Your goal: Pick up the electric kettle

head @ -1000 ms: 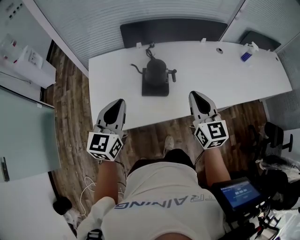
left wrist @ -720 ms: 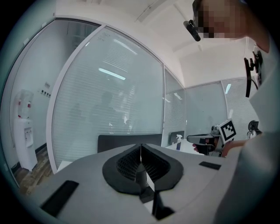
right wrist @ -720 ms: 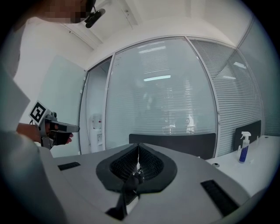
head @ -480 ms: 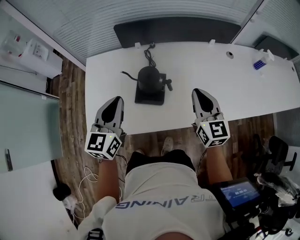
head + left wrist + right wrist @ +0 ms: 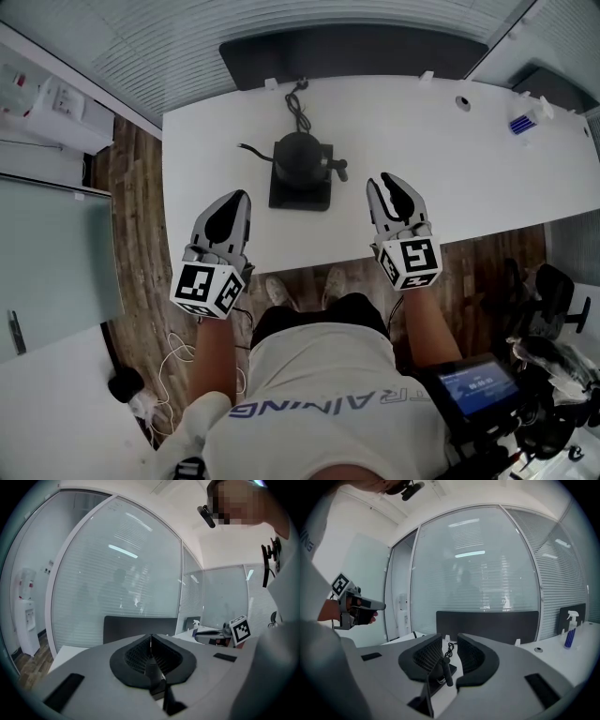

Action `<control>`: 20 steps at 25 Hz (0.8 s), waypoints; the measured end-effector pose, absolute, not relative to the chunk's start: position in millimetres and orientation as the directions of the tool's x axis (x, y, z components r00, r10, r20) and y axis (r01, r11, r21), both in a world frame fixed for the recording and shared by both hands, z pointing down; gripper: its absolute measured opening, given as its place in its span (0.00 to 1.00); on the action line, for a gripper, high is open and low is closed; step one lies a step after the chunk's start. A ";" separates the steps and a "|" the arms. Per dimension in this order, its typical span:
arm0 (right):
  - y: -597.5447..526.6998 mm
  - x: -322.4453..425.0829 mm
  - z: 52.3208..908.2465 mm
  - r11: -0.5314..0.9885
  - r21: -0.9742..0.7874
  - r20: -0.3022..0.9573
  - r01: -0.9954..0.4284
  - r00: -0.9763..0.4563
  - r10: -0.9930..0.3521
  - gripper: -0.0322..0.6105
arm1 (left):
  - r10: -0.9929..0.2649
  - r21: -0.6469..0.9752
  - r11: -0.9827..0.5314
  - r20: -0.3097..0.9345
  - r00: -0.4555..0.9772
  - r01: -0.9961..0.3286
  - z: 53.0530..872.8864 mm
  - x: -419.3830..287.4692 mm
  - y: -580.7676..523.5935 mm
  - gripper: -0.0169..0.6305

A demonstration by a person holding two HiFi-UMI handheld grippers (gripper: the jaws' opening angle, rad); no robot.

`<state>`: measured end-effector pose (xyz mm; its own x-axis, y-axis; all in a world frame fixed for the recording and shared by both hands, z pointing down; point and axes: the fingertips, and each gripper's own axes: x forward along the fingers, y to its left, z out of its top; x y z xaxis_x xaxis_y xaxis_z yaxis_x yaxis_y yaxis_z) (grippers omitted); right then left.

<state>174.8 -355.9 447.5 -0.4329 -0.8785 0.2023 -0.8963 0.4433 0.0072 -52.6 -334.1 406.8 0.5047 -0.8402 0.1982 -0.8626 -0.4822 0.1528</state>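
Got the black electric kettle (image 5: pixel 302 157) parked on its dark square base (image 5: pixel 300 195), middle of the white table (image 5: pixel 450 159), spout pointing left, handle right, cord (image 5: pixel 298 98) trailing to the far edge. Holding the left gripper (image 5: pixel 236 202) over the near edge, left of the kettle and well apart from it, jaws pressed together on nothing. Same deal on the right with the right gripper (image 5: pixel 389 185), jaws just opening up, partly spread, nothing between them, kettle handle peeking through the gap farther off. Blue spray bottle (image 5: pixel 525 122) way off at far right.
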 end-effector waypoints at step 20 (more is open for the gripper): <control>-409.8 131.8 583.4 0.416 0.102 0.393 -0.903 -0.348 -0.851 0.36 | -0.839 0.162 -0.444 0.269 0.472 -0.881 435.2 -101.4 -347.2 0.06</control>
